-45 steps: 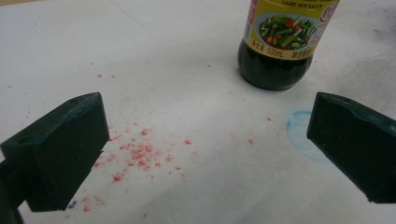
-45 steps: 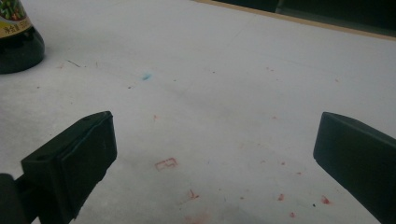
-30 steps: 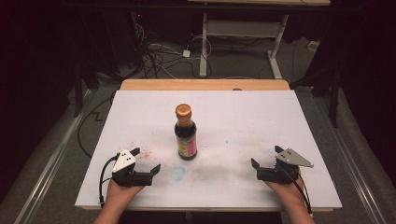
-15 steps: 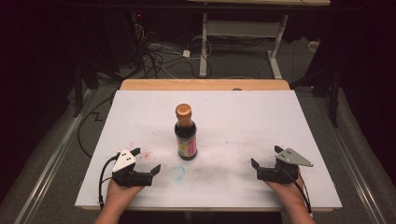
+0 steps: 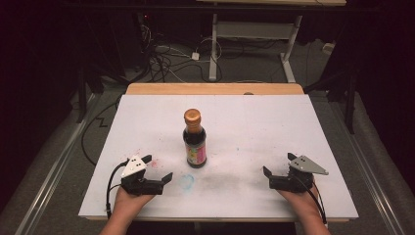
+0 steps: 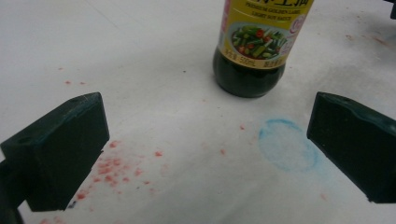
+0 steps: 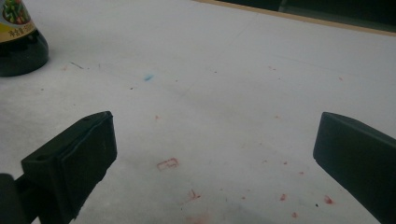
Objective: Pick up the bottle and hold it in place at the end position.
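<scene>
At the centre of the high view we see a dark sauce bottle (image 5: 195,139) standing upright on the white table (image 5: 254,122), its brown cap toward the top of the frame and a yellow and pink label low on its body. We hold a tool in each hand at the lower edge: the left tool (image 5: 157,170) at lower left, the right tool (image 5: 278,171) at lower right, well apart from each other and from the bottle. Both are released, jaws spread wide with nothing between them.

In the left gripper view the bottle (image 6: 254,46) sits at top centre, cut off above the label, so we cannot see its neck or cap; the small print on the label is too fine to read in full. A faint blue ring stain (image 6: 287,144) lies on the table just below the bottle, near the right jaw, and red specks (image 6: 114,168) scatter toward the lower left.

In the right gripper view only the bottle's dark base and a sliver of label (image 7: 21,39) show in the upper left corner. A small red rectangular mark (image 7: 167,164) sits between the jaws; what it says, if anything, we cannot make out. Beyond the table's far wooden edge (image 5: 215,88), cables (image 5: 166,54) and table legs fade into darkness.
</scene>
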